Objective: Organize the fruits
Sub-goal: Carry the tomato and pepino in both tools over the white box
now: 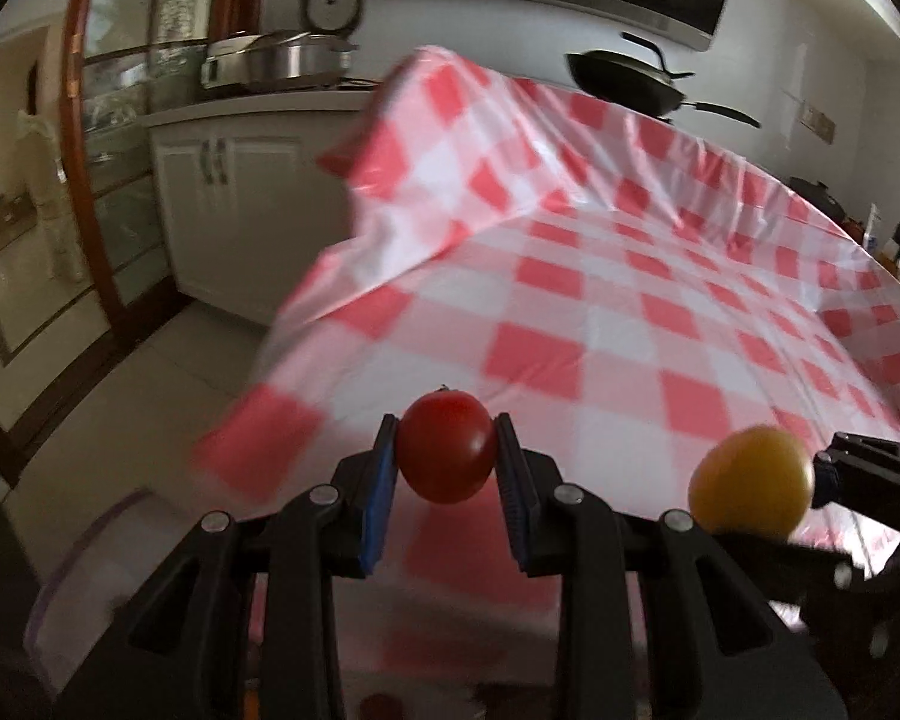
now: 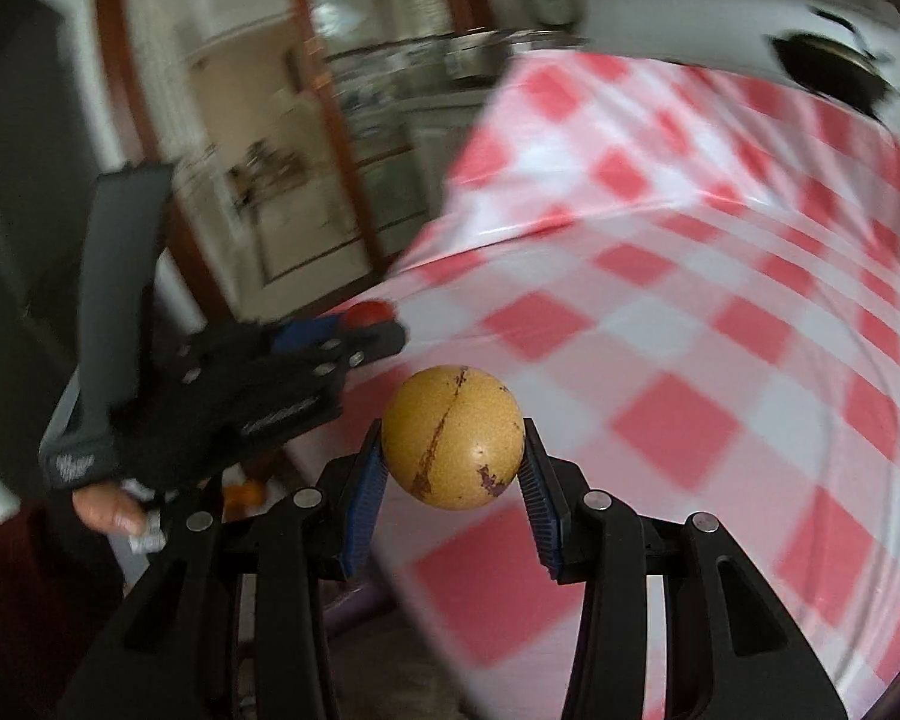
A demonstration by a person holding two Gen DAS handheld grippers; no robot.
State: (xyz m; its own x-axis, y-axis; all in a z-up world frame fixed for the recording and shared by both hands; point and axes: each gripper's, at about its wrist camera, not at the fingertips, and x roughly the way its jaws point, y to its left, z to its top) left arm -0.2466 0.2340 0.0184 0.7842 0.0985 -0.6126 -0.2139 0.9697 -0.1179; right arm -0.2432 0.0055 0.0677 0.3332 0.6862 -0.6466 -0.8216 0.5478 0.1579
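Note:
My left gripper (image 1: 447, 447) is shut on a small red tomato (image 1: 447, 447), held above the near edge of the red-and-white checked tablecloth (image 1: 630, 276). To its right in the same view hangs a round yellow-brown fruit (image 1: 750, 480) in the right gripper. In the right wrist view my right gripper (image 2: 453, 438) is shut on that yellow-brown fruit (image 2: 453, 438), which has brown scuff marks. The left gripper (image 2: 354, 330) shows there at the left with the red tomato (image 2: 371, 312) between its blue pads, and a hand (image 2: 105, 510) holds its handle.
A raised fold of the tablecloth (image 1: 438, 138) stands at the table's far left. A black wok (image 1: 630, 81) sits behind the table, steel pots (image 1: 282, 60) on a white counter (image 1: 240, 108). A glass door with a wooden frame (image 1: 90, 180) is on the left. White floor (image 1: 150, 372) lies below.

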